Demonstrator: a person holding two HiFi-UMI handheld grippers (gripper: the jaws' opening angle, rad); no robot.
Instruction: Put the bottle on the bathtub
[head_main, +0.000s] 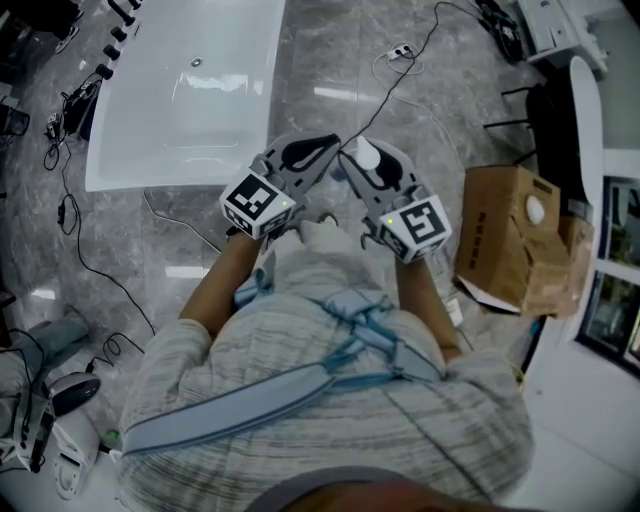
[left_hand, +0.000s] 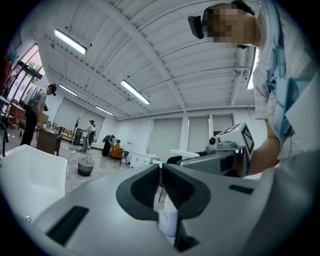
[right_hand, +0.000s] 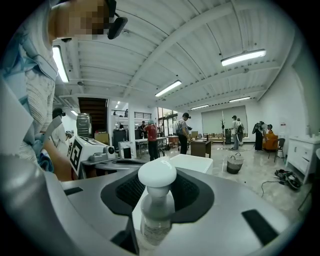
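A clear bottle (right_hand: 156, 220) with a round white cap (right_hand: 157, 173) stands upright between the jaws of my right gripper (right_hand: 158, 196), which is shut on it. In the head view both grippers are held close to the person's chest, and the white cap (head_main: 368, 155) shows at the right gripper (head_main: 373, 168). My left gripper (head_main: 306, 153) is beside it, and its jaws meet at the tip (left_hand: 161, 167) with nothing held. The white bathtub (head_main: 190, 90) stands on the floor ahead and to the left. Its rim also shows beyond the bottle (right_hand: 192, 162).
A cardboard box (head_main: 510, 235) sits on the marble floor to the right, with a black chair (head_main: 545, 110) behind it. Cables (head_main: 75, 215) trail along the bathtub's left side, and a power strip (head_main: 400, 50) lies beyond it. Several people and a woven basket (right_hand: 233, 163) are far back.
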